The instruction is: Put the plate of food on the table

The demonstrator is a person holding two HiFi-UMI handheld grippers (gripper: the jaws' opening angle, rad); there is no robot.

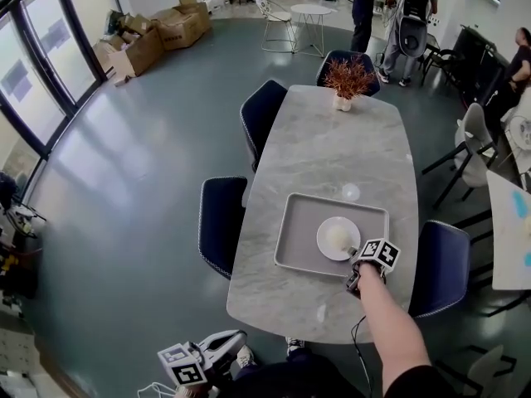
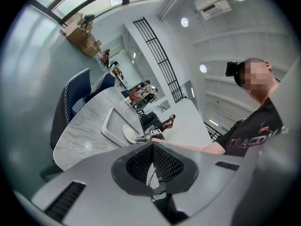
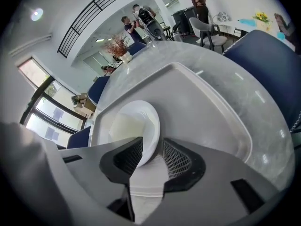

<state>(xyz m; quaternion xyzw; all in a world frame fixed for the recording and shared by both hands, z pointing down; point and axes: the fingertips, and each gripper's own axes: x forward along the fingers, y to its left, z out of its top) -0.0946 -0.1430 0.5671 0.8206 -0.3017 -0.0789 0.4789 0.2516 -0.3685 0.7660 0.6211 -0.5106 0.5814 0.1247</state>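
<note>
A white plate (image 1: 338,238) with a pale mound of food lies in a grey tray (image 1: 295,237) on the marble table (image 1: 332,139). My right gripper (image 1: 355,258) reaches the plate's near right rim. In the right gripper view the plate (image 3: 134,126) has its rim between the jaws of the right gripper (image 3: 151,154); they stand apart, with a gap on the right side, inside the tray (image 3: 207,107). My left gripper (image 1: 217,344) hangs low beside the table's near left corner, away from the tray. Seen from its own camera, the left gripper (image 2: 152,145) has its pads meeting, nothing between them.
A potted dried plant (image 1: 348,80) stands at the table's far end and a small clear round object (image 1: 351,191) lies just beyond the tray. Dark blue chairs (image 1: 222,222) line both sides. People (image 1: 365,7) stand at the back; cardboard boxes (image 1: 153,36) sit far left.
</note>
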